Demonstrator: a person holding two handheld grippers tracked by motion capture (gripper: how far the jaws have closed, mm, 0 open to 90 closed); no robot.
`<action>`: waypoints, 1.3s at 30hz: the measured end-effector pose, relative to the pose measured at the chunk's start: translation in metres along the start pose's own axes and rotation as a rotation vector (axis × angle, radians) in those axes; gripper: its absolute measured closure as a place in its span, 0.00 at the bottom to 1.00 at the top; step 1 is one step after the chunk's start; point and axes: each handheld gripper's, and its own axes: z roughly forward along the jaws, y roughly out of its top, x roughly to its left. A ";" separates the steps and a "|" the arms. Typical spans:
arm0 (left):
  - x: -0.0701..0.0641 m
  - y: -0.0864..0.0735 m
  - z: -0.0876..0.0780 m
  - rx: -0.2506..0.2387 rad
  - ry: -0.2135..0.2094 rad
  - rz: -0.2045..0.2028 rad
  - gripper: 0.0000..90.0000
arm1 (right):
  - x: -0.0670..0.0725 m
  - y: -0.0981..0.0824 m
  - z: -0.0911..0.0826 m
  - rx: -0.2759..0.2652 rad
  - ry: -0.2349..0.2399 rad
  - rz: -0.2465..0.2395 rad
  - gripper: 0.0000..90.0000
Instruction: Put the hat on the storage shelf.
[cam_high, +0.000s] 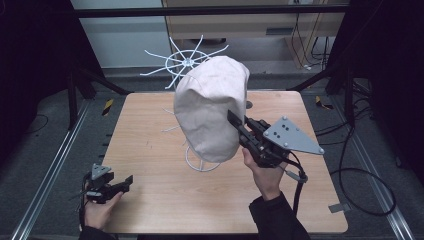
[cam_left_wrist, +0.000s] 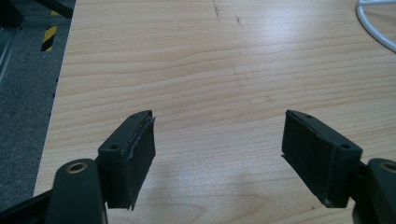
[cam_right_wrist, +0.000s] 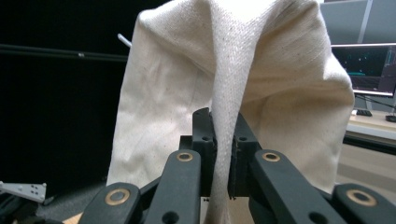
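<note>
Cloth bag (cam_high: 210, 107): draped over the white wire stand (cam_high: 202, 163), table centre.
Right gripper (cam_right_wrist: 223, 140): I have it pinching a fold of cloth, bag at its 10 o'clock.
Left gripper (cam_left_wrist: 219, 149): spread, holding nothing, far at 7 o'clock.

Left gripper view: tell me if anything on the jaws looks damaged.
The left-hand pad of the left gripper looks frayed: its facing is ragged and peels from the backing along the inner edge. The other pad looks intact.

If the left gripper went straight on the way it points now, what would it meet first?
Probably the bare table just ahead, since the open left gripper tilts down at it. The white wire stand base lies off to one side, though depth is unclear.
</note>
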 end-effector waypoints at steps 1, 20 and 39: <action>0.000 0.000 0.000 0.000 0.000 0.001 0.28 | 0.000 -0.002 0.000 0.007 0.002 0.003 0.94; 0.000 0.000 0.001 0.004 -0.002 0.001 0.28 | -0.008 -0.021 0.007 0.096 -0.021 0.018 0.90; -0.001 0.000 0.001 0.007 -0.002 0.003 0.28 | -0.014 -0.033 -0.004 0.114 -0.059 0.034 0.55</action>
